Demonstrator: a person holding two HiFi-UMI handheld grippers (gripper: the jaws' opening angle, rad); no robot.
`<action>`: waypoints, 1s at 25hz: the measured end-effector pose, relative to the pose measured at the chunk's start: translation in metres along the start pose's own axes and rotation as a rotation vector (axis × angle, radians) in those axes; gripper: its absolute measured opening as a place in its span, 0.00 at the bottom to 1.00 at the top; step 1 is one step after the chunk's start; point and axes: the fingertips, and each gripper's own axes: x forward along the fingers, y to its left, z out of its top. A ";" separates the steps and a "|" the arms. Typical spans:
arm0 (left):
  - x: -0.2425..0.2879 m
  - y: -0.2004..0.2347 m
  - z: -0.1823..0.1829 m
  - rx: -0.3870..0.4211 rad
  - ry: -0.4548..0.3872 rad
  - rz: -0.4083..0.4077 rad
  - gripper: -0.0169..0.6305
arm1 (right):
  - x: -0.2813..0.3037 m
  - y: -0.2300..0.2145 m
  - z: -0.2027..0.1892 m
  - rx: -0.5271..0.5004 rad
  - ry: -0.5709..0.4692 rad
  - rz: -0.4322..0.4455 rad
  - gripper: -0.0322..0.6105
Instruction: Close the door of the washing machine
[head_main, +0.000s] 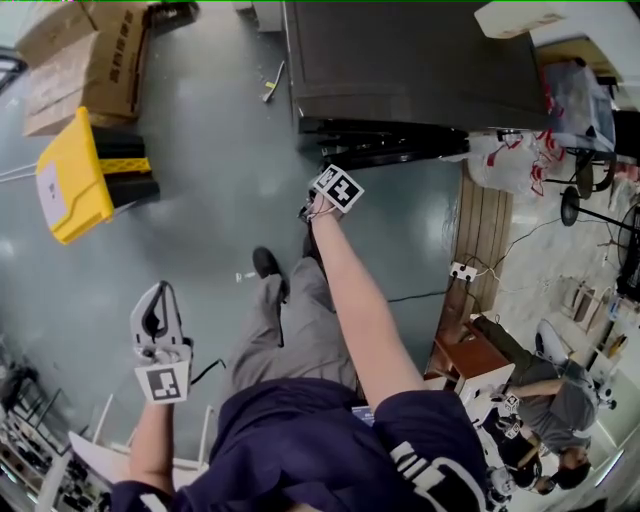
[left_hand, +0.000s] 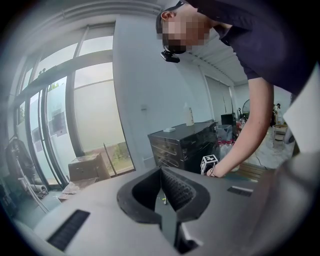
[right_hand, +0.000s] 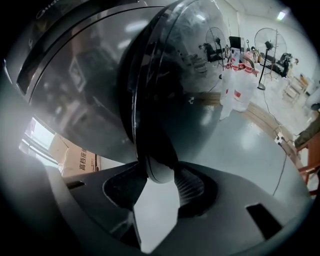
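**Right gripper astride the open door, left gripper idle**

Head view: The dark grey box-shaped washing machine (head_main: 420, 60) fills the top centre of the frame. Its round door (head_main: 390, 150) stands open just below it. The right gripper (head_main: 335, 188) sits at the door's left end on an outstretched bare arm. The left gripper (head_main: 157, 292) hangs at lower left over the glossy grey-green floor (head_main: 220, 200), well apart from the machine. At upper left are brown cardboard boxes (head_main: 90, 60) with dark print too small to read. A yellow plastic folding floor sign (head_main: 70, 180) lies beside them. White letters on the person's navy shirt (head_main: 420, 470) are cut off.

Left gripper view: The jaws are together, with only a thin slit between the pads and nothing in it. Only this view gives the machine's front, at centre right, with a white bottle (left_hand: 189, 115) on top. Tall windows (left_hand: 90, 100) fill the left.

Right gripper view: The jaws stand wide, and the door's dark rim runs down between them. The pads do not visibly clamp it. The domed glass takes up the upper middle. Faint lettering at the top left edge is unreadable. A cardboard box (right_hand: 75, 160) at left bears black Chinese characters starting 高档座. Two standing fans (right_hand: 215, 40) show at upper right.
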 end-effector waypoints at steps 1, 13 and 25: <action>0.001 0.000 0.000 0.000 0.003 -0.002 0.07 | 0.000 0.002 0.002 -0.003 -0.001 0.003 0.34; 0.006 0.008 -0.003 -0.002 0.021 -0.002 0.07 | 0.010 0.019 0.013 0.007 0.000 0.023 0.35; 0.007 0.009 -0.011 -0.012 0.037 0.001 0.07 | 0.010 0.026 0.017 -0.080 -0.009 0.091 0.37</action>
